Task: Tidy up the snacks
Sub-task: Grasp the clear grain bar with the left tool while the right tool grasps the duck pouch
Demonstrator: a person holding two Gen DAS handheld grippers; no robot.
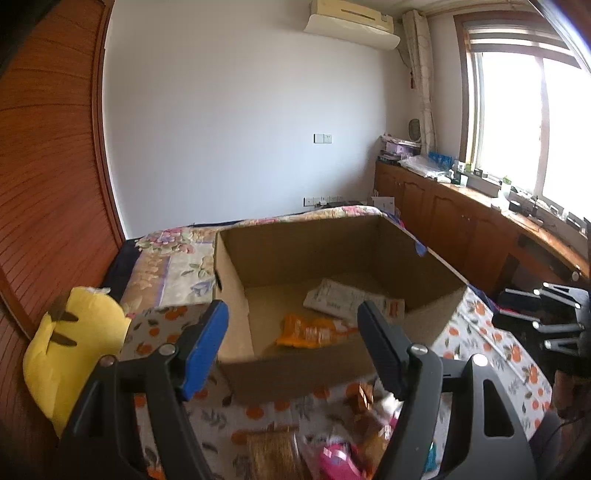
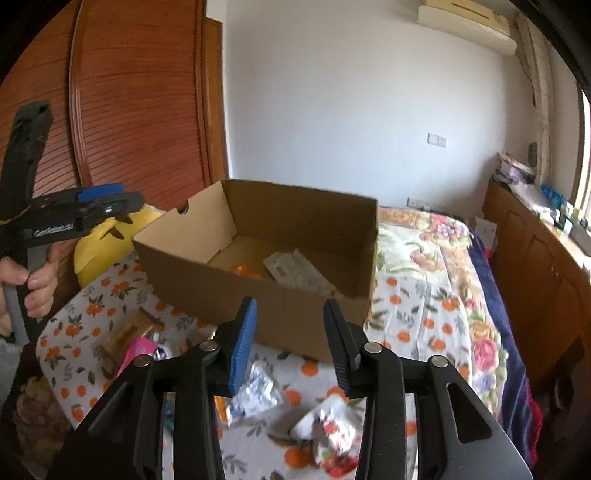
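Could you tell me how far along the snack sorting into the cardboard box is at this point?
Partly done. An orange packet and a white packet already lie in the cardboard box. Nothing is in hand: the left tongs and right tongs stand open and empty. Left to do: several packets on the orange-print cloth before the box, including a silver-blue packet, a white-red packet and a pink packet.

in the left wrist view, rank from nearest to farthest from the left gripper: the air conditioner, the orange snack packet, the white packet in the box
1. orange snack packet, on the box floor, just past the left gripper.
2. white packet, behind it, deeper in the cardboard box.
3. air conditioner, high on the far wall.
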